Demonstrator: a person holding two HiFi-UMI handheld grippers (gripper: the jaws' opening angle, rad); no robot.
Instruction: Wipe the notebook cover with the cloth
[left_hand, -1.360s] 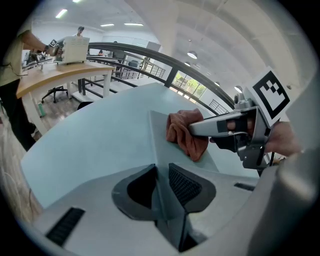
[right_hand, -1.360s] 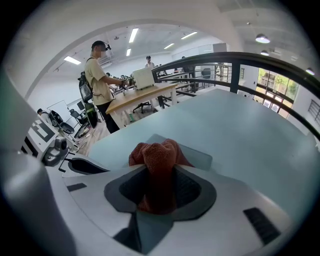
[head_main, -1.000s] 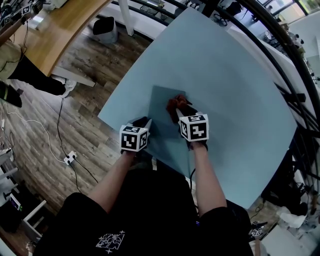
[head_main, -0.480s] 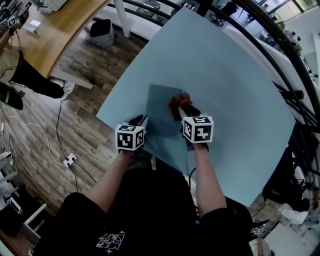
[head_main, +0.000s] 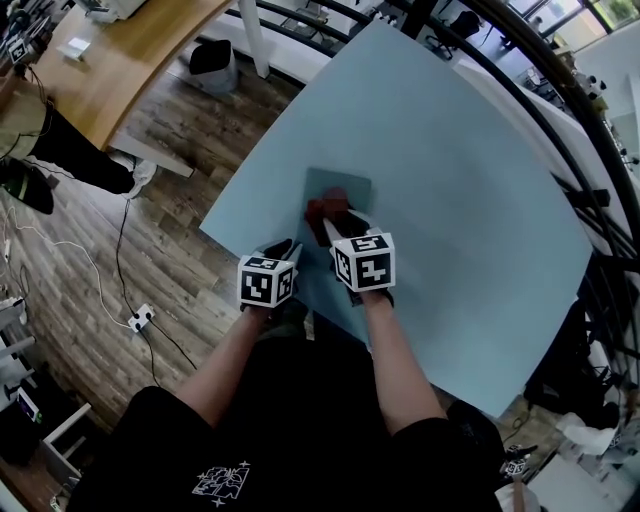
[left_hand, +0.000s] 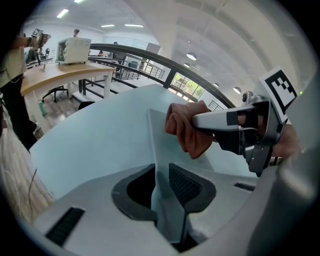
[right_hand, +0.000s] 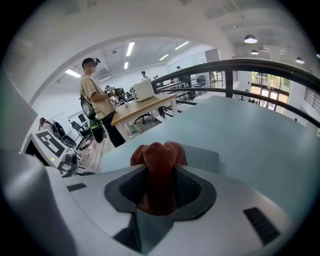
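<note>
Wiping stroke appears to be in hand. Right tool (right_hand: 159, 186) is closed on the rust-red cloth (head_main: 322, 208), whose bunched end appears to rest on the notebook (head_main: 352, 192) cover, toward its 12 o'clock edge. Left tool (left_hand: 161, 189) is pinched narrow on the notebook's 7 o'clock edge, anchoring it flat on the worktop (head_main: 460, 180). Apply light, even downward pressure. Draw the cloth in straight, overlapping passes toward 6 o'clock. Stop each pass short of the left tool to avoid contact.
</note>
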